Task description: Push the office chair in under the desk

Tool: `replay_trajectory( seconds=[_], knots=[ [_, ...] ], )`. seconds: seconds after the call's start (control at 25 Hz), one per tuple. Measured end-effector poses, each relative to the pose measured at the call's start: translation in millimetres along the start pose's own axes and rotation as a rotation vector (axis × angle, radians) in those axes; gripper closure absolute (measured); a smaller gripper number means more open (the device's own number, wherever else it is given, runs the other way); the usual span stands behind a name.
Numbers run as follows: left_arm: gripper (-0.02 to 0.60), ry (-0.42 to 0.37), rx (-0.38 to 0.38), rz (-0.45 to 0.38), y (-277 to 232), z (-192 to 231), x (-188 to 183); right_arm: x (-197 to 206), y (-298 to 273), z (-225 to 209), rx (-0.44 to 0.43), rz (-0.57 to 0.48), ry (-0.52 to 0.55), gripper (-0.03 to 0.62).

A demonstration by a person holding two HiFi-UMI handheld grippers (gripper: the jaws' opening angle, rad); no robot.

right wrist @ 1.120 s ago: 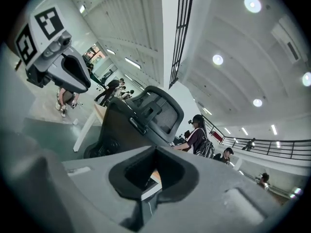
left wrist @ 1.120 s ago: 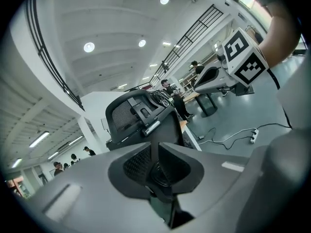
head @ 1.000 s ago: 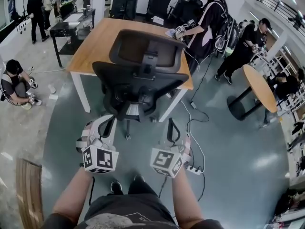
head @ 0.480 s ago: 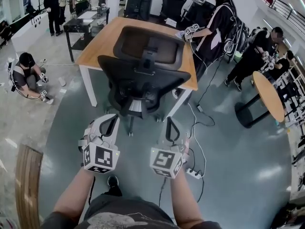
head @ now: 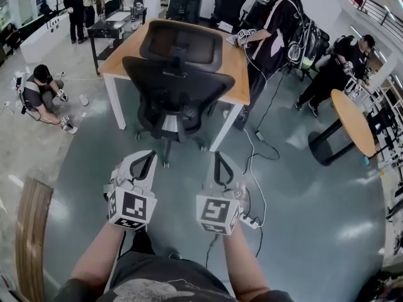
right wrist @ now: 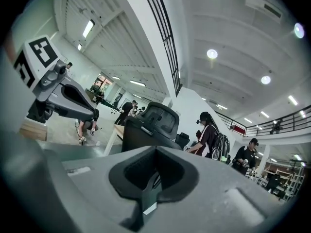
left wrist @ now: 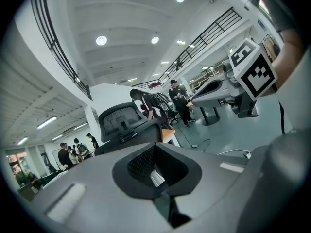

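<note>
The black office chair (head: 171, 87) stands with its back towards me, its seat partly under the wooden desk (head: 234, 65). My left gripper (head: 146, 158) and right gripper (head: 218, 161) are side by side, pointing at the chair but short of it, touching nothing. Both are shut and empty. The left gripper view looks over its own shut jaws (left wrist: 156, 177) to the chair's backrest and headrest (left wrist: 122, 125), with the right gripper (left wrist: 228, 89) at its right. The right gripper view shows the chair (right wrist: 154, 123) ahead of its shut jaws (right wrist: 149, 179).
A power strip and cables (head: 250, 222) lie on the floor by my right gripper. A wooden plank (head: 28, 231) lies at the left. A person (head: 272, 24) stands at the desk's far right corner, another crouches on the floor (head: 43, 93). A round table (head: 352, 121) stands at the right.
The person holding the grippers has taken a step and the view has swung. Both grippers have shifted with it, still shut and side by side. The chair stays at the desk.
</note>
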State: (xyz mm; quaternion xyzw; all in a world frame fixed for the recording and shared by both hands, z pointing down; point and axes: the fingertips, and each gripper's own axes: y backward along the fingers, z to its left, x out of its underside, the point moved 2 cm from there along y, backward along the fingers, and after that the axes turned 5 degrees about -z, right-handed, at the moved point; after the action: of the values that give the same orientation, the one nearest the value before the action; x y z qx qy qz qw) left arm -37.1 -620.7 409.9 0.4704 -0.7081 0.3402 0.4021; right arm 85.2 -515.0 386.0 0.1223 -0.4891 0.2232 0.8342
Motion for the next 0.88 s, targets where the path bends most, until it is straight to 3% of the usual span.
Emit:
replay_trajectory(
  seconds=[0.44, 0.88],
  knots=[
    [0.566, 0.072, -0.067, -0.013, 62.6, -42.2, -23.8, 11.9, 85.7, -0.2, -0.051, -0.006, -0.032, 0.603],
    [0.566, 0.090, -0.112, 0.007, 107.5, -52.4, -22.7, 19.9, 111.2, 20.5, -0.104, -0.004, -0.066, 0.603]
  ],
)
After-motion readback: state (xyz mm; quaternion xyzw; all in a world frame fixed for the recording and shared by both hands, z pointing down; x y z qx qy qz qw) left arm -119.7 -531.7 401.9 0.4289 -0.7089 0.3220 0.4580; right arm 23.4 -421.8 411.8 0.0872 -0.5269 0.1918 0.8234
